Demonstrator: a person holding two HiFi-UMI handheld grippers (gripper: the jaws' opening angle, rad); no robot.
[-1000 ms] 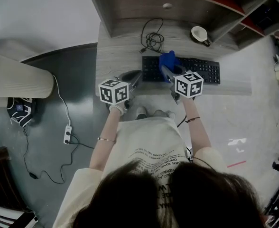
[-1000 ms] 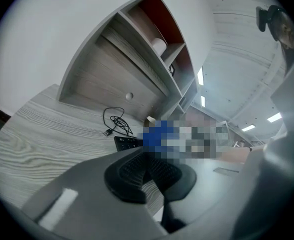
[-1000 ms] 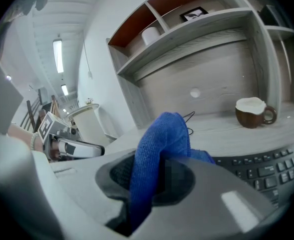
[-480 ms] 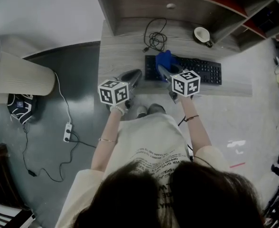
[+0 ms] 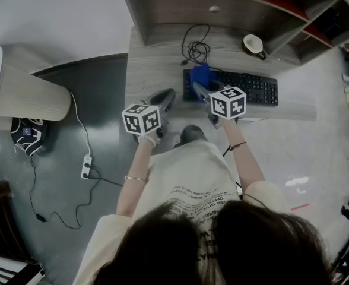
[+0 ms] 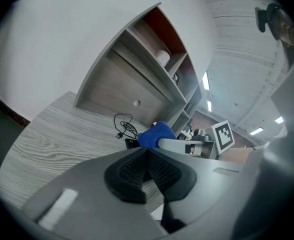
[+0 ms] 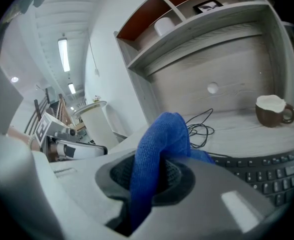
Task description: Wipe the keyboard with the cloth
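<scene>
Desk (image 5: 156, 70): right gripper (image 5: 199, 88) clamps cloth (image 5: 202, 73) over keyboard (image 5: 251, 88).

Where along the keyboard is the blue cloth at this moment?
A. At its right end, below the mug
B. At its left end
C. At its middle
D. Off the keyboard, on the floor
B. In the head view the blue cloth, clamped in the right gripper, sits at the left end of the keyboard, well away from the mug.
</scene>
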